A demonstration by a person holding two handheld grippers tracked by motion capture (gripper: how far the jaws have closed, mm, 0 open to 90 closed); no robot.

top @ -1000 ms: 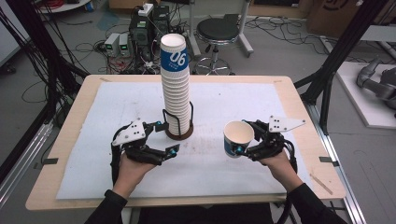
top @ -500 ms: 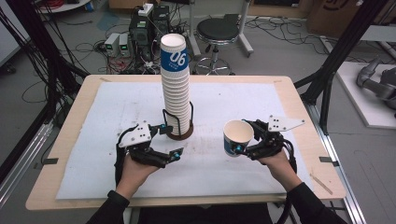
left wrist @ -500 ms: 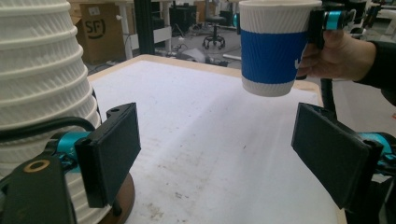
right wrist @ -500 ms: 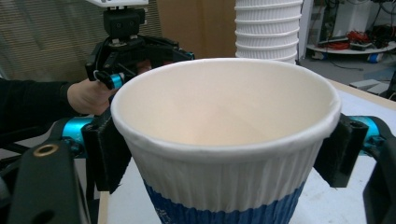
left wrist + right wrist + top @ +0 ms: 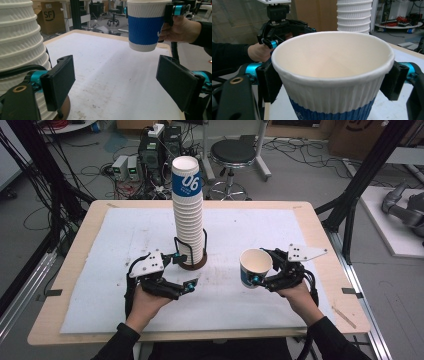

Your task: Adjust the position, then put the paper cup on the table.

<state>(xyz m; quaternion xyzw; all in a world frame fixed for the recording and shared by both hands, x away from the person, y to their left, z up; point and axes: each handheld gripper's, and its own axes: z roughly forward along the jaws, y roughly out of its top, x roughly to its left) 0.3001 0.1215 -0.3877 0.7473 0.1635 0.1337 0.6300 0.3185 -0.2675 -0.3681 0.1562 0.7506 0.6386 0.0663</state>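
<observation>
A tall stack of white ribbed paper cups, the top one banded blue, stands on a brown base at the table's middle. My left gripper lies just left of that base, open with nothing between its pads; the stack fills its view's left side. My right gripper is shut on a single white and blue cup, upright and lifted off the table at the right. Both pads press the cup's ribbed wall below the rim. From the left gripper view the cup hangs ahead.
A white mat covers the wooden table. A black wire holder rises from the base around the stack's lower cups. Beyond the far edge stand a stool and electronics boxes. Black frame posts flank the table.
My left gripper has edged slightly right, closer to the stack's base. The right gripper and its cup have stayed still.
</observation>
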